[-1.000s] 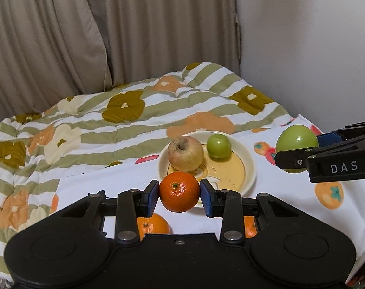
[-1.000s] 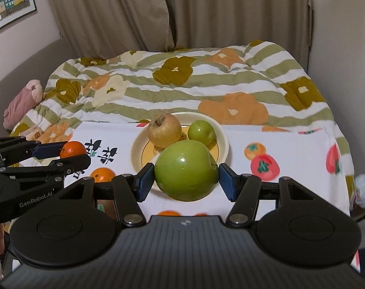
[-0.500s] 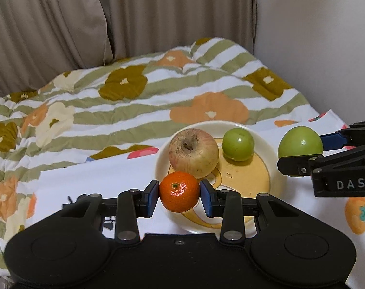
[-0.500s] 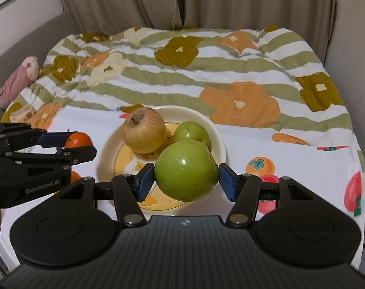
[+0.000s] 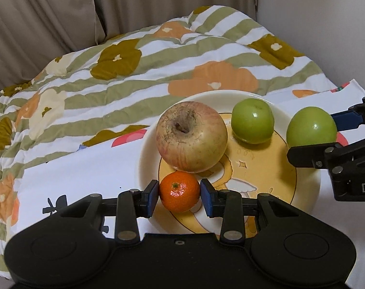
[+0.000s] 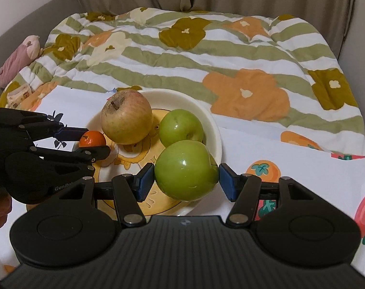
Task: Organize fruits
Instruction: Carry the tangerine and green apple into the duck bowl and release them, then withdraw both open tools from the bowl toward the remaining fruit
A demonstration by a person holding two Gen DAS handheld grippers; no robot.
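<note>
- Plate (image 5: 310, 192), cream with yellow centre, on the printed cloth (image 5: 69, 168): russet apple (image 5: 191, 136) and small green apple (image 5: 252, 120) already on it.
- Mandarin (image 5: 179, 191): low over the plate's near edge, just before the russet apple, between the blue pads of the left claw (image 5: 179, 196); jaws opening, right pad already showing a sliver of gap; release under way, resting or not unclear.
- Large green apple (image 6: 186, 169): clamped in the right claw (image 6: 186, 180), over the plate's right rim, not yet set down.
- Remaining, by judgement: left claw clear, large apple placed; other stray fruit not in sight.
</note>
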